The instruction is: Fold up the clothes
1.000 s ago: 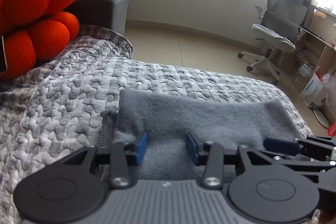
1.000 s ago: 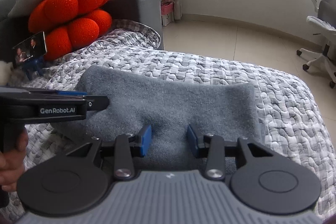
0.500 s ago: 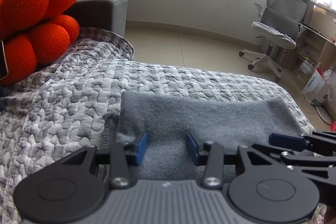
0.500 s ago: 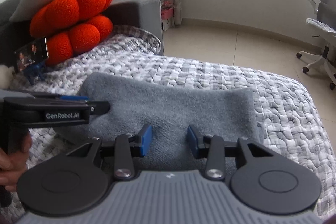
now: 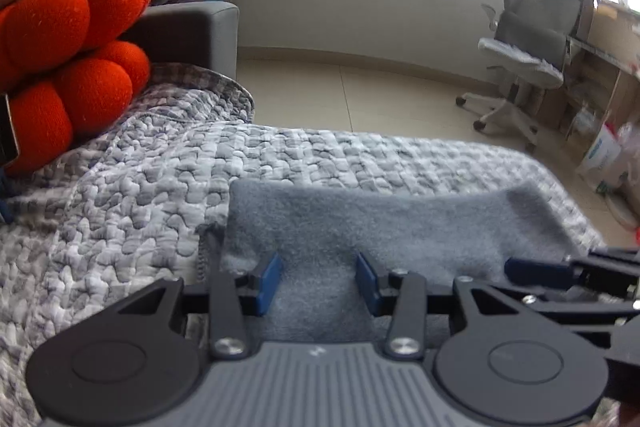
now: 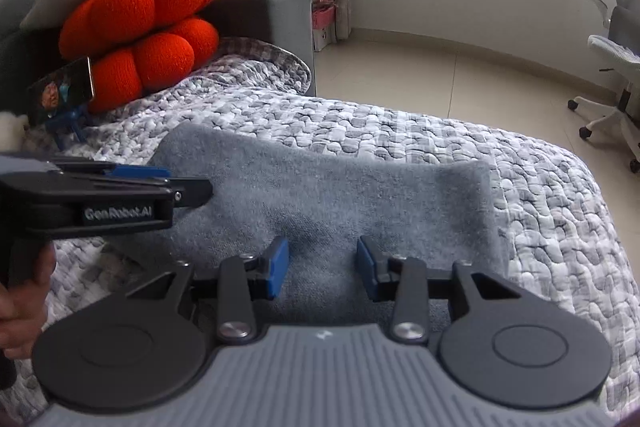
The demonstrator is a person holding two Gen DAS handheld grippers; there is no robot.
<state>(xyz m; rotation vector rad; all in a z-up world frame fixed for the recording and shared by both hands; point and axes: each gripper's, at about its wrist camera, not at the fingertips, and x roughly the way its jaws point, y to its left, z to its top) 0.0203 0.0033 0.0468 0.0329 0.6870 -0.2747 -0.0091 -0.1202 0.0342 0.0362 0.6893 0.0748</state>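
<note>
A grey fleece garment point(image 5: 380, 223) lies folded into a wide band on the quilted bed cover; it also shows in the right wrist view point(image 6: 320, 195). My left gripper point(image 5: 318, 281) is open and empty above the garment's near left part. My right gripper point(image 6: 322, 267) is open and empty above its near middle. The left gripper shows side-on at the left of the right wrist view point(image 6: 188, 189). The right gripper shows at the right edge of the left wrist view point(image 5: 536, 273). The garment's near edge is hidden under both grippers.
A grey-white quilted cover point(image 5: 132, 211) spreads over the sofa bed. An orange segmented cushion point(image 6: 148, 39) with a white pillow on top sits at the far left by the grey armrest point(image 6: 272, 11). An office chair point(image 5: 524, 59) stands on the tiled floor beyond.
Both grippers have stayed open and have lifted and drawn back a little from the garment. The garment has not moved.
</note>
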